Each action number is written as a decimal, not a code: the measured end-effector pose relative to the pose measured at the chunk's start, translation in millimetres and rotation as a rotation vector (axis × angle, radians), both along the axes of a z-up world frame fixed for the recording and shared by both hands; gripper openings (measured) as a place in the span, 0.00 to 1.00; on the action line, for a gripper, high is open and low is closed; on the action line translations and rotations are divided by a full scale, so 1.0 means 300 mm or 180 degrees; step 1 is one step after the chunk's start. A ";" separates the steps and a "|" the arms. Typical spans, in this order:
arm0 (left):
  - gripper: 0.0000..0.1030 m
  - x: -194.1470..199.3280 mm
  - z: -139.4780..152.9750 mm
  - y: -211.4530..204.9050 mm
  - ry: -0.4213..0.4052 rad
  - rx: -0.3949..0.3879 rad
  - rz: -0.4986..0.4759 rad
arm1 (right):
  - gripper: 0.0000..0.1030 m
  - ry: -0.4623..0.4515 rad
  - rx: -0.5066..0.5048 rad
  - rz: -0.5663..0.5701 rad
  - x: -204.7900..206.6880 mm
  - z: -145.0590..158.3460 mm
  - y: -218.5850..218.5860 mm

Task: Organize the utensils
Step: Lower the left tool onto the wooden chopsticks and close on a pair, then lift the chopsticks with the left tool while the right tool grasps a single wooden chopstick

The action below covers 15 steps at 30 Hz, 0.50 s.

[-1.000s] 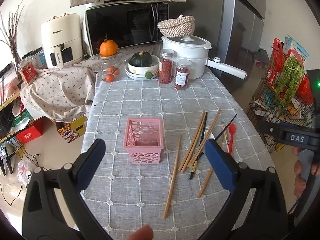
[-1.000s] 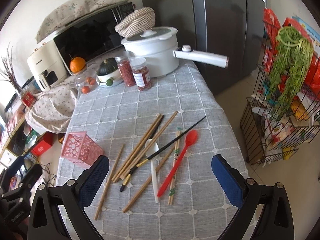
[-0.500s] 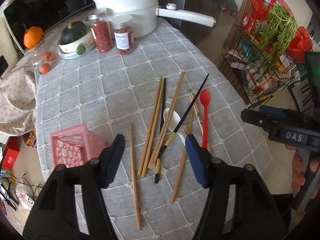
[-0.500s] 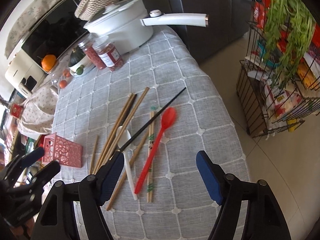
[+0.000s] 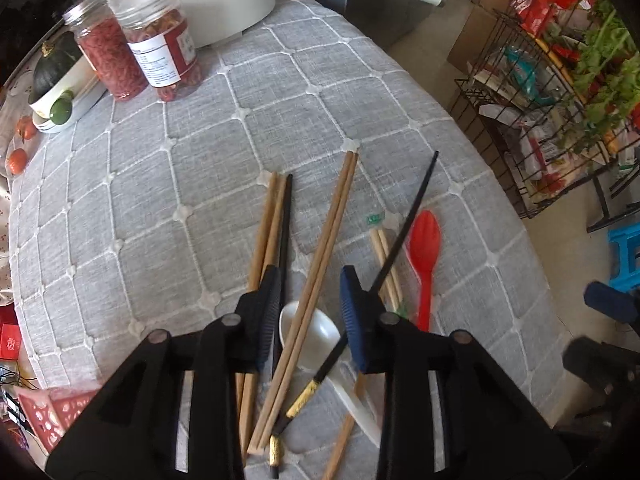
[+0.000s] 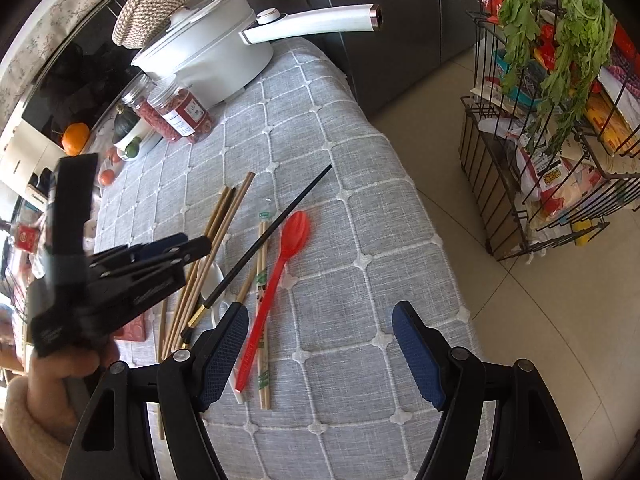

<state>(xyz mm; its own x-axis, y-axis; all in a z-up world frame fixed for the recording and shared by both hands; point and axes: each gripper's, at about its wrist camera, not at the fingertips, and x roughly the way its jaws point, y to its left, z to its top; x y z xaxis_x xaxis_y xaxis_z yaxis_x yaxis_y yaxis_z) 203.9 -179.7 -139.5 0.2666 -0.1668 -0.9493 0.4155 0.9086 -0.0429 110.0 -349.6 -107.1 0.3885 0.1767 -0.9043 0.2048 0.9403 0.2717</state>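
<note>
A: left gripper (image 5: pixel 308 308) — state?
B: pointing down over the utensil pile; jaws narrow, and they have just been closing; a pair of wooden chopsticks (image 5: pixel 320 256) and the bowl of the white spoon (image 5: pixel 308 336) lie in the gap; pads not pressing on anything that I can see, so nothing held.

A: right gripper (image 6: pixel 320 344)?
B: jaws fairly wide, empty; they closed a little a moment back; it hangs over the grey checked tablecloth (image 6: pixel 360 208) near the table edge; the red spoon (image 6: pixel 280 264) lies just beside its left pad, outside the gap.

A: where are the utensils?
B: all loose on the cloth; black chopstick (image 5: pixel 404 232) lies diagonally across the pile, its gold-tipped end over the white spoon; more wooden chopsticks to the left of the left gripper; a paper-banded pair (image 6: pixel 262 280) beside the red spoon.

A: basket?
B: pink basket (image 5: pixel 44 408) — only a corner shows at the lower left of the left wrist view; well apart from the pile.

A: background?
B: two jars (image 5: pixel 132 52), white pot (image 6: pixel 208 64) at the far end.
</note>
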 end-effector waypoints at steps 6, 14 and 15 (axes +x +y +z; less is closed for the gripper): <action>0.25 0.043 -0.062 -0.039 -0.0045 0.0057 -0.0056 | 0.74 0.0031 0.0010 -0.0019 0.003 -0.015 -0.007; 0.10 0.016 0.004 0.016 -0.0265 -0.0091 -0.0020 | 0.73 0.0057 0.0005 0.0000 0.019 -0.032 0.005; 0.10 0.004 0.026 0.034 -0.0297 -0.0132 -0.0003 | 0.73 0.0059 0.0012 0.0004 0.020 -0.032 0.006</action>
